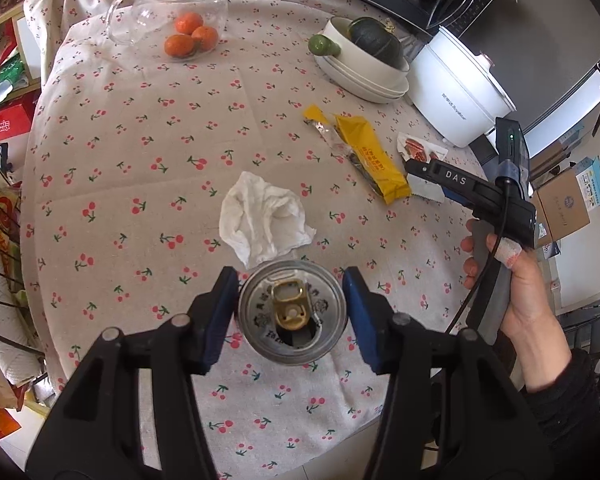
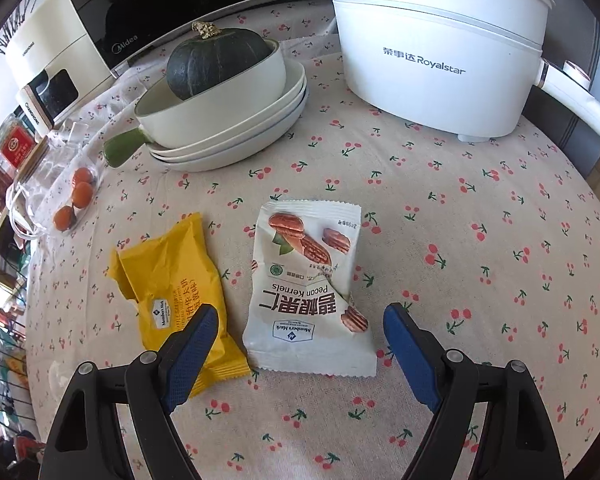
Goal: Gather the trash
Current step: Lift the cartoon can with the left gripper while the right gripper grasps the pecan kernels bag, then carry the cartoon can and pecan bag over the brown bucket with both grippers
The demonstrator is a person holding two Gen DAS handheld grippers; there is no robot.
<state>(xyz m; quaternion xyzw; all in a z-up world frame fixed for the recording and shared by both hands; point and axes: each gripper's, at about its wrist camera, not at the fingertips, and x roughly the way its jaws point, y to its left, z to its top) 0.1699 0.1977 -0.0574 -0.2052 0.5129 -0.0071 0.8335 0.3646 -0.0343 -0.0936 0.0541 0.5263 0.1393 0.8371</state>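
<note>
Left gripper [image 1: 290,312]: blue pads closed against both sides of an upright drink can [image 1: 292,312], held near the table's near edge; a crumpled tissue [image 1: 262,220] lies just beyond. Right gripper [image 2: 300,344]: jaws wide apart, holding nothing, poised above a white pecan packet [image 2: 308,284], with a yellow wrapper [image 2: 176,284] under its left finger. Toward the tablecloth's [image 2: 480,208] far edge stand stacked dishes [image 2: 228,128] and a white cooker [image 2: 440,52].

Left gripper [image 1: 291,312]: angled steeply down, blue pads against both sides of a can [image 1: 292,314].
Right gripper [image 2: 300,356]: angled steeply down, jaws spread wide, nothing gripped.
Right hand [image 1: 516,288]: wraps the handle.
</note>
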